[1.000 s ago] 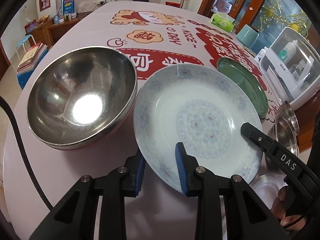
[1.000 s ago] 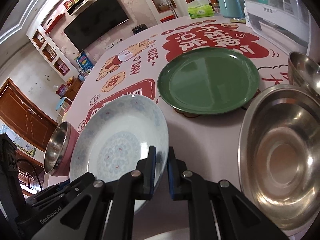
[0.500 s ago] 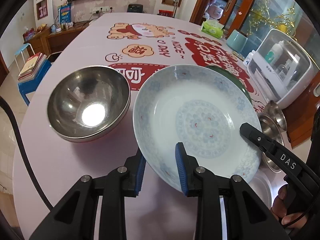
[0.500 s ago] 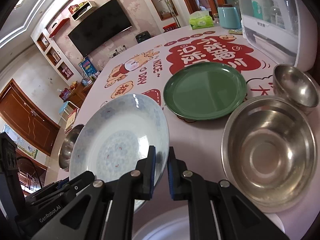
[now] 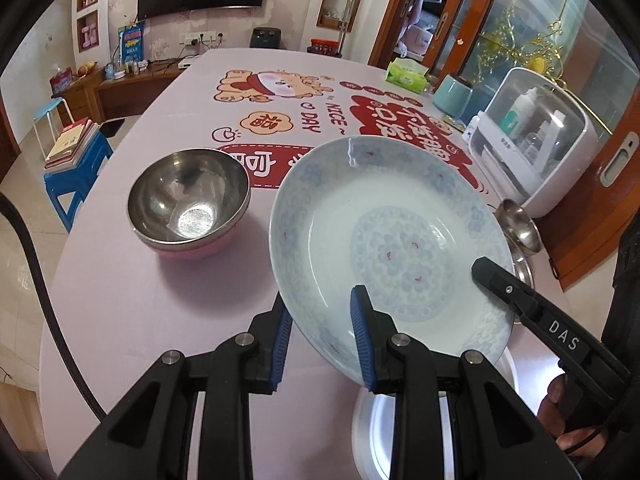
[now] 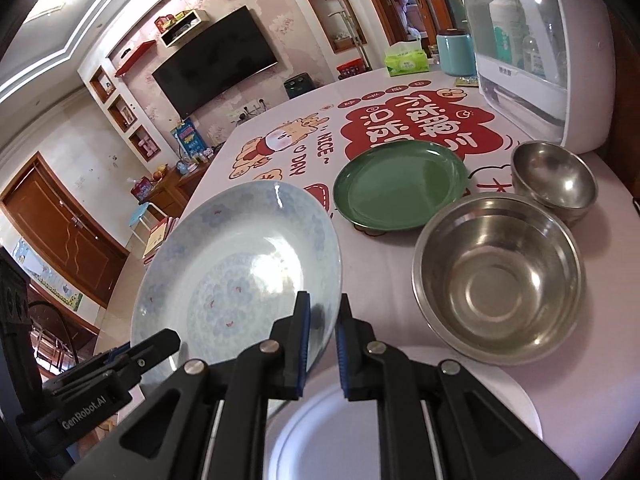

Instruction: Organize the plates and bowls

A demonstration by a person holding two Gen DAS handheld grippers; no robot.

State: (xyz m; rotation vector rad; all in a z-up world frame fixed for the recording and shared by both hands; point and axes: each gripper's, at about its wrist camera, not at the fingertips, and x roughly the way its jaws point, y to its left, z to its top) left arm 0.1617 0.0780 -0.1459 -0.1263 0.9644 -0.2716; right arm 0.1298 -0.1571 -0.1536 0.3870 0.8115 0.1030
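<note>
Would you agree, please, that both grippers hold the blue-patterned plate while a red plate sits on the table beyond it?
Not quite: the plate on the table is green, not red, as the right wrist view shows. Both the left gripper and the right gripper do hold the blue-patterned plate.

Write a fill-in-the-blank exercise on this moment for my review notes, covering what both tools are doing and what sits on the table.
1. Both the left tool and the right tool grip the rim of the blue-patterned ____.
2. That plate is held ____ the table, tilted.
3. The plate lying flat beyond the two steel bowls is ____ in colour.
4. The steel bowl with the ____ outside stands alone.

Missing words: plate; above; green; pink
</note>
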